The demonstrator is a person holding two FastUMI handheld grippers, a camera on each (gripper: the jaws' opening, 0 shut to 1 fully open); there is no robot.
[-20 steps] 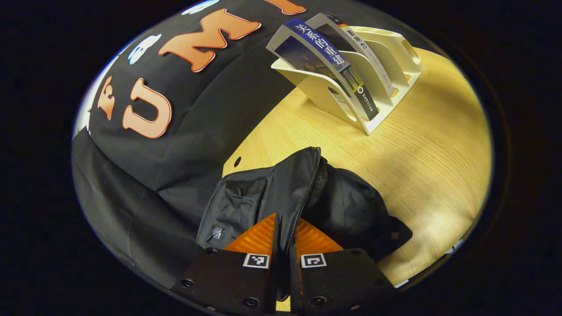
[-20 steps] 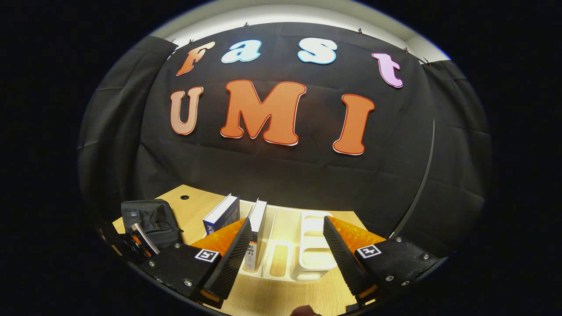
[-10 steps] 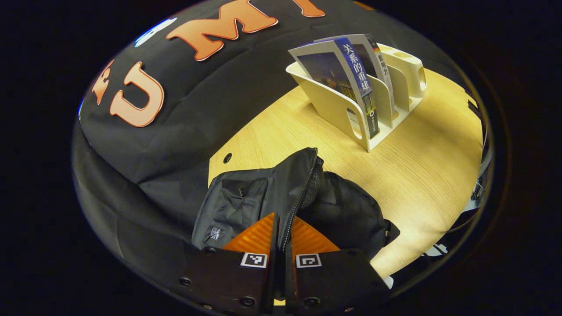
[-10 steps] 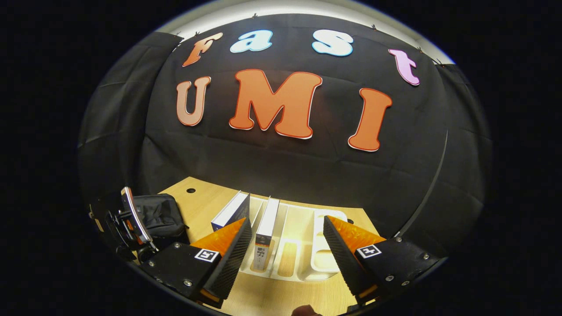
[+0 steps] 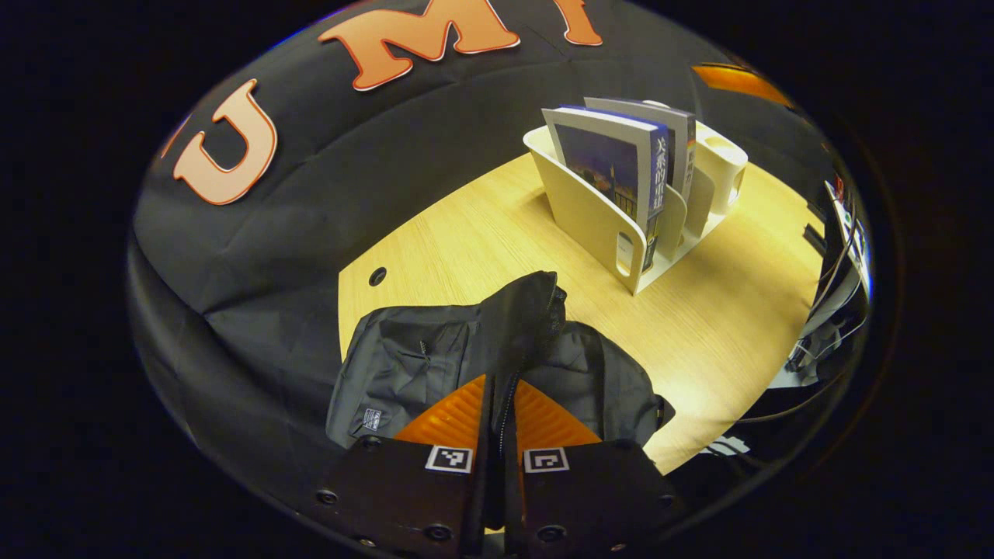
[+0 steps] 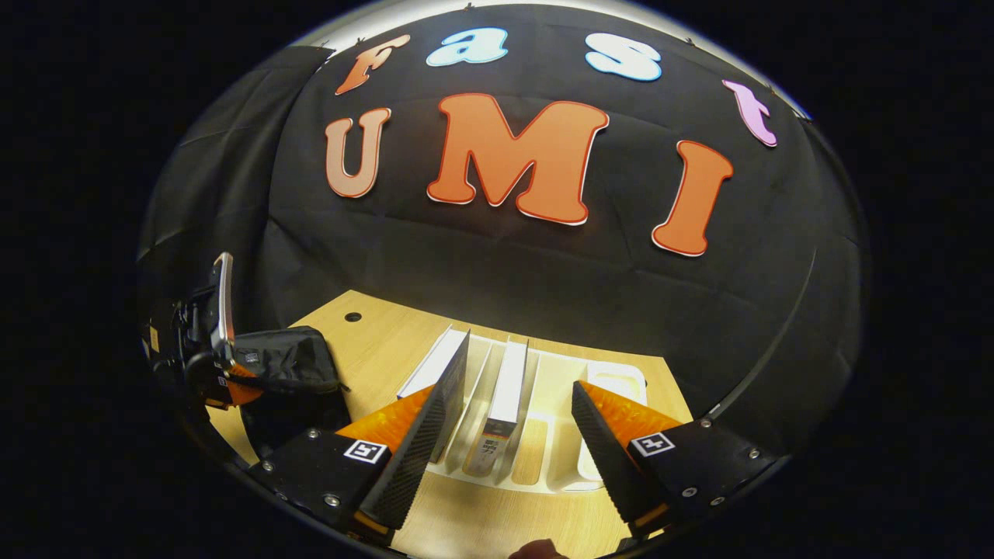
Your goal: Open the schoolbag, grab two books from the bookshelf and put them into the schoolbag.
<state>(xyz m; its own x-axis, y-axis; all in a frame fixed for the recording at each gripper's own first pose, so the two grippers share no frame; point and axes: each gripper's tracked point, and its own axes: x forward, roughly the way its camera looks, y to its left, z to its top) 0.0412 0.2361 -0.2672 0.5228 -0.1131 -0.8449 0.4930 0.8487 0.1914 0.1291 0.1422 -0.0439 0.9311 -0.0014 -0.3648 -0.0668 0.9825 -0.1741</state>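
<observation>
The black schoolbag (image 5: 419, 365) lies on the wooden table, and my left gripper (image 5: 501, 380) is shut on its zipper edge, holding the flap up. Beyond it stands the cream bookshelf (image 5: 598, 225) with a blue book (image 5: 606, 159) and a second book (image 5: 677, 144) upright in its slots. In the right gripper view my right gripper (image 6: 505, 388) hangs open just above the bookshelf (image 6: 613, 380), nothing between its fingers. The two books (image 6: 439, 361) (image 6: 509, 380) stand below and ahead of it. At far left the left gripper (image 6: 237, 380) holds the schoolbag (image 6: 291, 361).
The table (image 5: 481, 233) has a round cable hole (image 5: 377, 276) near the black cloth wall. Its front right edge drops off toward cables and gear (image 5: 831, 310). Bare wood lies between the bag and the shelf.
My right gripper has come forward and lower over the shelf, still open. My left gripper has kept its hold on the bag's zipper edge while its view swung round.
</observation>
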